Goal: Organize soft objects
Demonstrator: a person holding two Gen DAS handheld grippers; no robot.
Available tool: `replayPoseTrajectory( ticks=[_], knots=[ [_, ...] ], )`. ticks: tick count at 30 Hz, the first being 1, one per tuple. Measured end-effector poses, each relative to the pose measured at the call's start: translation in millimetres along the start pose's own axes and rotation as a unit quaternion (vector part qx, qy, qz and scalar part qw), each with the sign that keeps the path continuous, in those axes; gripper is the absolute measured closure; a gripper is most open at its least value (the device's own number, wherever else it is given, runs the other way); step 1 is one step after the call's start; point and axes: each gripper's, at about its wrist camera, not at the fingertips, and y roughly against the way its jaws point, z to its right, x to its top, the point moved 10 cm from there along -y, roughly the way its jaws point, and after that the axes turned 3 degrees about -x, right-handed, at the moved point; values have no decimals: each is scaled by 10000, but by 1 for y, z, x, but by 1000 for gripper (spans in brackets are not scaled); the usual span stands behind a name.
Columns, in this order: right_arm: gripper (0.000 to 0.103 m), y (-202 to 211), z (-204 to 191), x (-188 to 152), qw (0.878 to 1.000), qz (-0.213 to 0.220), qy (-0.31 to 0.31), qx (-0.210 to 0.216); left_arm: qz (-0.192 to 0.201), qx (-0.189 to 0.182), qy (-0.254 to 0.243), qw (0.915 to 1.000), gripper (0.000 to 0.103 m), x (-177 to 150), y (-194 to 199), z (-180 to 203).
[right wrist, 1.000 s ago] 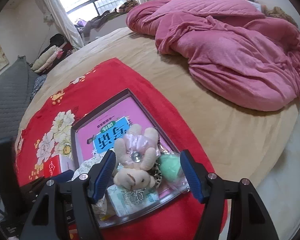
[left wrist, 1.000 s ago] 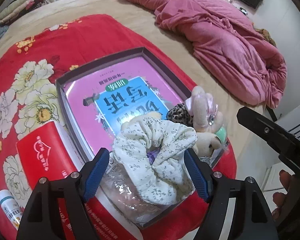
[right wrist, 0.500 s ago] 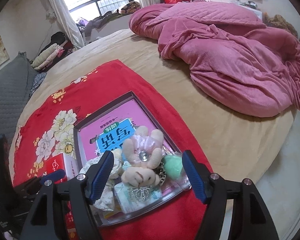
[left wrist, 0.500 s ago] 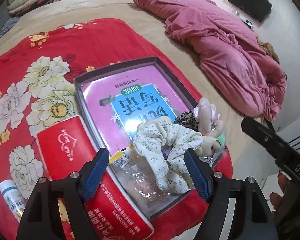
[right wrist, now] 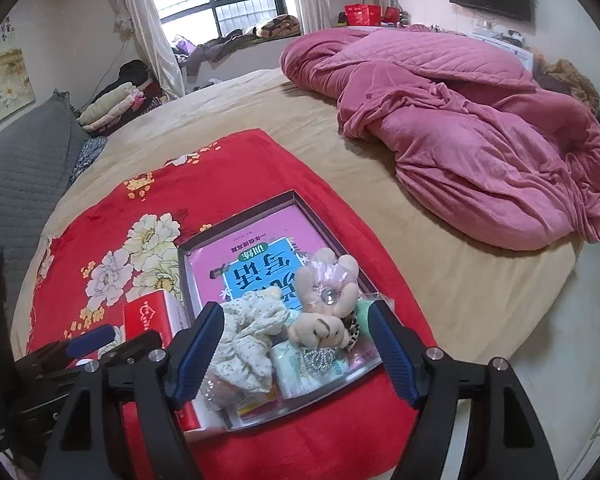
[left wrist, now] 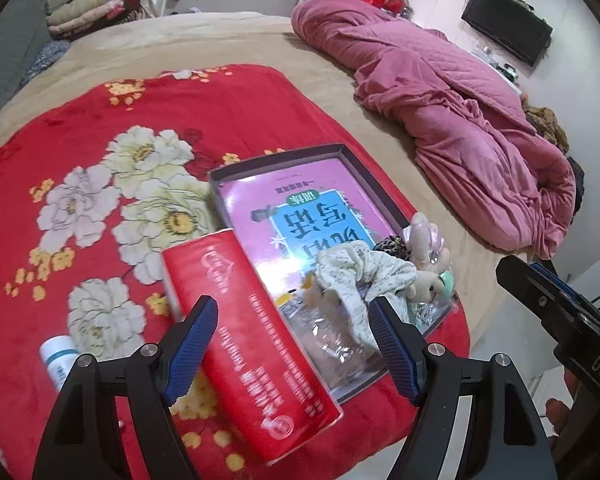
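Observation:
A dark tray (left wrist: 380, 182) lies on a red floral blanket (left wrist: 100, 168), with a pink book (left wrist: 300, 204) in it. At its near end lie a pale floral scrunchie (left wrist: 360, 276), a small plush bear (left wrist: 428, 256), a green object (left wrist: 447, 280) and clear packets (left wrist: 332, 340). My left gripper (left wrist: 292, 344) is open and empty, above the tray's near end and a red box (left wrist: 248, 328). My right gripper (right wrist: 296, 348) is open and empty above the scrunchie (right wrist: 248, 332) and bear (right wrist: 328, 300) in the tray (right wrist: 328, 228).
The red box lies left of the tray. A small white bottle (left wrist: 58, 364) lies at the blanket's near left. A crumpled pink quilt (right wrist: 460, 128) fills the bed's far right. Folded clothes (right wrist: 112, 108) lie far left. The bed edge drops off to the right.
Both grippers have pulled back and up from the tray. The scrunchie that sat between my left fingers now lies in the tray, farther off.

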Motion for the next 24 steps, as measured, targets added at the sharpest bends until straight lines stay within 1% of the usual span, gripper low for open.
replayPoseTrajectory(
  ticks=[7,10,15,20,24],
  knots=[
    [28,25,-15,-11,9999,115,3,-37,185,41,-73,9998,24,-12,35,-11],
    [26,37,-19,-17,9997,180,20,-161,237,76,-117,9996,24,-19,47,-14],
    [24,59,-26,-28,9994,259,0,-213,355,99,-230,9991,24,-29,68,-15],
    [23,85,-26,-39,9987,415,-78,-291,471,68,-345,9983,24,-40,89,-14],
    [22,99,-23,-53,9975,494,-155,-491,514,106,-389,9979,24,-49,100,-15]
  ],
)
